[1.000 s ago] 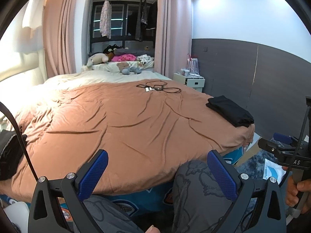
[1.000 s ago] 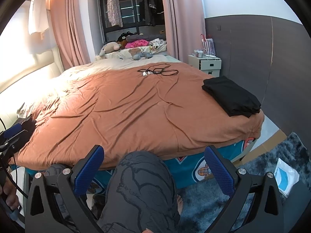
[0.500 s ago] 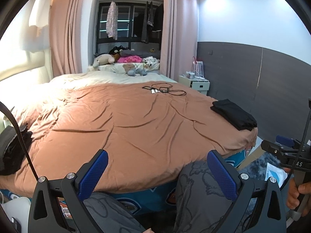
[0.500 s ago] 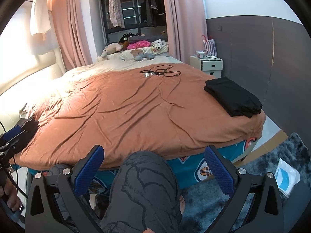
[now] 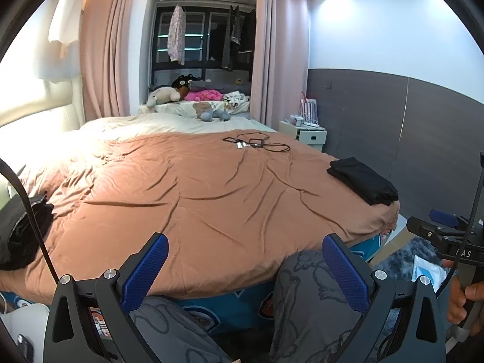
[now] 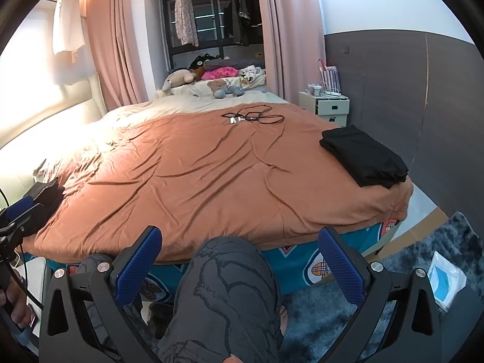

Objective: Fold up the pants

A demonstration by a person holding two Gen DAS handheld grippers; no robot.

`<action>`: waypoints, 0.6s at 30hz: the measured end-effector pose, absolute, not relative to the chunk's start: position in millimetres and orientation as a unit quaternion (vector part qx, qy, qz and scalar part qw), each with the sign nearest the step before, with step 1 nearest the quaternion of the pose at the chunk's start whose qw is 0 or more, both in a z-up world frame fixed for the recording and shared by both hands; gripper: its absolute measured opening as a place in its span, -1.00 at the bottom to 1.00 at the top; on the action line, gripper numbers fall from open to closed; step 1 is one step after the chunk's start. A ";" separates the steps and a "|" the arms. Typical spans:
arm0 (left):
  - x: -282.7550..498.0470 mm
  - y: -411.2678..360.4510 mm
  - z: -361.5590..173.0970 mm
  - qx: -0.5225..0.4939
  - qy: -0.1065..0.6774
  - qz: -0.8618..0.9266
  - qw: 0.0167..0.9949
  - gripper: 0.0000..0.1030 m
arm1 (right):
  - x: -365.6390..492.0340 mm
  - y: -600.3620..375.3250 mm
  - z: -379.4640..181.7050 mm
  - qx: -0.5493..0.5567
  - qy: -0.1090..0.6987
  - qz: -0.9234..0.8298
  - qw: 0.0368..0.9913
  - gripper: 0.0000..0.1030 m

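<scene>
Both tools, left tool (image 5: 245, 260) and right tool (image 6: 240, 255), hang with blue pads apart, gripping nothing. Folded black pants (image 6: 364, 158) lie ahead-right on the bed (image 6: 211, 178). Right tool's body reads partly "AS".

Black cable (image 5: 257, 142) on brown duvet (image 5: 193, 199)

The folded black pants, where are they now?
In both wrist views the folded black pants lie on the brown blanket at the bed's right edge, nearer than the white nightstand.

The middle of my bed (image 6: 211, 175) is bare, so I can reach there. Folded black clothes (image 6: 366, 157) block the right edge, cables (image 6: 254, 116) lie far back.
</scene>
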State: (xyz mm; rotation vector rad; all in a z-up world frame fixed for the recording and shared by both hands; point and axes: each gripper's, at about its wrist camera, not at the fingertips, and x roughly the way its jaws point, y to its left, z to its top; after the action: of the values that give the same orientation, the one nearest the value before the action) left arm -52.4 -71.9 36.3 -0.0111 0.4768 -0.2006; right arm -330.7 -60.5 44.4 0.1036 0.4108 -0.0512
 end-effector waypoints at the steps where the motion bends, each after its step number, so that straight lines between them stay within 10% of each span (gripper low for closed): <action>1: -52.9 -71.7 36.3 -0.006 0.236 -0.099 0.967 0.99 | -331.5 -60.4 44.5 0.051 0.203 -0.026 0.977 1.00; 18: -64.6 -65.3 43.1 -0.018 0.229 -0.098 0.968 0.99 | -338.9 -62.7 46.0 0.052 0.199 -0.024 0.978 1.00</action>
State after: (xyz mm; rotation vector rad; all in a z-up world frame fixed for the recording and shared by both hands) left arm -64.6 -65.3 43.1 -0.0363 0.4636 -0.1990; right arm -338.9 -62.7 46.0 0.1043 0.4009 -0.0482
